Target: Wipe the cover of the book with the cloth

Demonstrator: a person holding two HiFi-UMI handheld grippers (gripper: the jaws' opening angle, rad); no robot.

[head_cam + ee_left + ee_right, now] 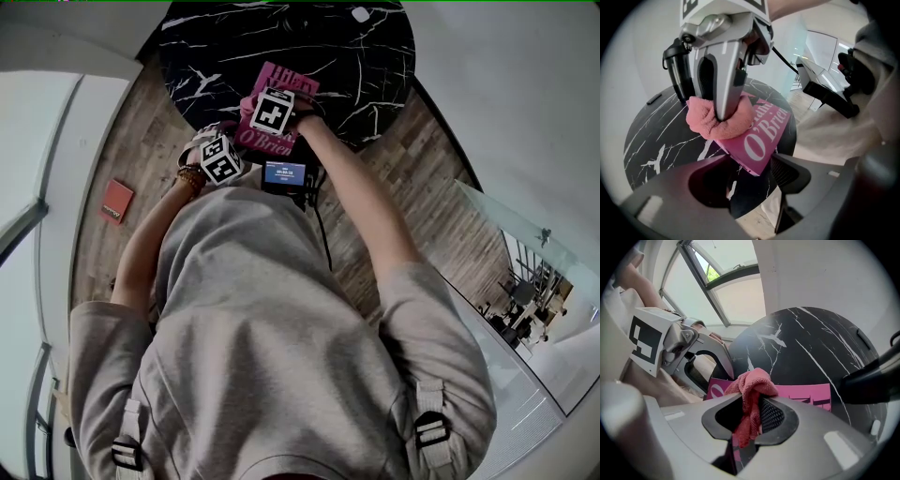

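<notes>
We find the far half of the table (pixel 375 66) bare, with one small white object (pixel 361 14) at its far rim. The near edge is crowded: book (pixel 286 84), right gripper (pixel 724 115) with cloth (pixel 710 124) on it, left gripper (pixel 750 173) straddling its corner, and a screen (pixel 284 174) close on our side.

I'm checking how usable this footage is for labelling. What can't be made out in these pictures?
- Book title: in the left gripper view the cloth held by the right gripper hides most words above "O'Brien".
- Small screen, head view: print too small to read.
- Red flat thing on the floor, head view: too small to identify.
- Left gripper: jaws apart by the book's corner; whether they touch it is unclear.
</notes>
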